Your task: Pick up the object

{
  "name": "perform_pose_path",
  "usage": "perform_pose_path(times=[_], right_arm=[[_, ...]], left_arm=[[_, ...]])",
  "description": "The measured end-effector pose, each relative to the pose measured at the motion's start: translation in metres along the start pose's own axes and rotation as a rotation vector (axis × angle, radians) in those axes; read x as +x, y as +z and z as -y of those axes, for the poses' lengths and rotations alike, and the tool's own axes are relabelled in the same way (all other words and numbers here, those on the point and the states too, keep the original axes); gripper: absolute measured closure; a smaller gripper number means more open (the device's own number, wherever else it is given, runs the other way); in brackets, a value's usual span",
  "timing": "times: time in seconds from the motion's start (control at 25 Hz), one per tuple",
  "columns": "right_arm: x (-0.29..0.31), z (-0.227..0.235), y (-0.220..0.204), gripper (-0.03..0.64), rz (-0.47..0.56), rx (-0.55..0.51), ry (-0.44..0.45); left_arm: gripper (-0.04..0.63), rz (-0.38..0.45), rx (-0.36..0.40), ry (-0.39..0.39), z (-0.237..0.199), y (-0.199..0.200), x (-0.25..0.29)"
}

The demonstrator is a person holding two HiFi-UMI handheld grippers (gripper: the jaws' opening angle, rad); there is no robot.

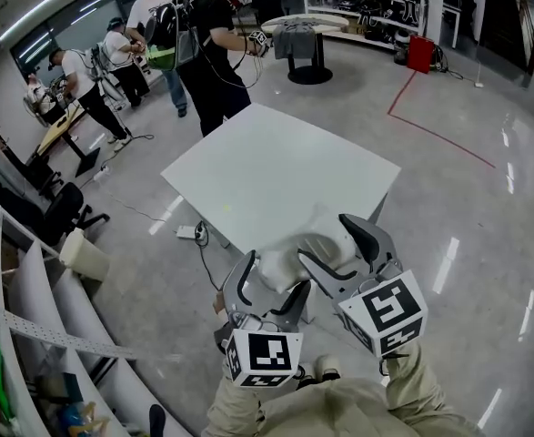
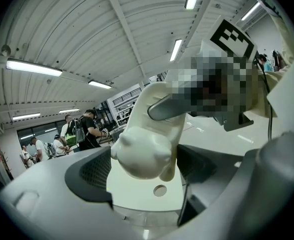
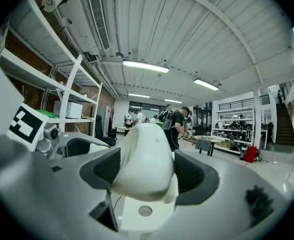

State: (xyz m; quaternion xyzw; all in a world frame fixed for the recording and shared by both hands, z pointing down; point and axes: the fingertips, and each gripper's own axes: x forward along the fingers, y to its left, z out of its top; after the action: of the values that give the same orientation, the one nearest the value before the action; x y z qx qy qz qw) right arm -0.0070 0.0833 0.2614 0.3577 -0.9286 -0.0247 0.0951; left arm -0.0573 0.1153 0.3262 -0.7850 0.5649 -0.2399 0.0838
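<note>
A white, rounded, lumpy object (image 1: 296, 255) hangs in the air just in front of the white table's (image 1: 276, 167) near edge, held from both sides. My left gripper (image 1: 268, 289) is shut on its lower left part, and the object (image 2: 145, 144) fills the gap between the dark pads (image 2: 89, 176) in the left gripper view. My right gripper (image 1: 339, 255) is shut on its right part; in the right gripper view the object (image 3: 142, 159) sits tight between the pads (image 3: 199, 176). A grey finger of the right gripper (image 2: 169, 106) crosses the object's top.
Several people (image 1: 214, 48) stand beyond the table's far corner. A round table (image 1: 298, 36) with a grey cloth and a red box (image 1: 420, 53) stand further back. Shelving (image 1: 21, 335) lines the left, with an office chair (image 1: 62, 209). A power strip (image 1: 186, 232) lies on the floor.
</note>
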Motion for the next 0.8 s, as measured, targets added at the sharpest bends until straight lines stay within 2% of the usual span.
perform_pose_path(times=[0.8], right_arm=[[-0.015, 0.005, 0.003, 0.265, 0.023, -0.017, -0.006]], left_arm=[[0.176, 0.016, 0.01, 0.009, 0.011, 0.01, -0.002]])
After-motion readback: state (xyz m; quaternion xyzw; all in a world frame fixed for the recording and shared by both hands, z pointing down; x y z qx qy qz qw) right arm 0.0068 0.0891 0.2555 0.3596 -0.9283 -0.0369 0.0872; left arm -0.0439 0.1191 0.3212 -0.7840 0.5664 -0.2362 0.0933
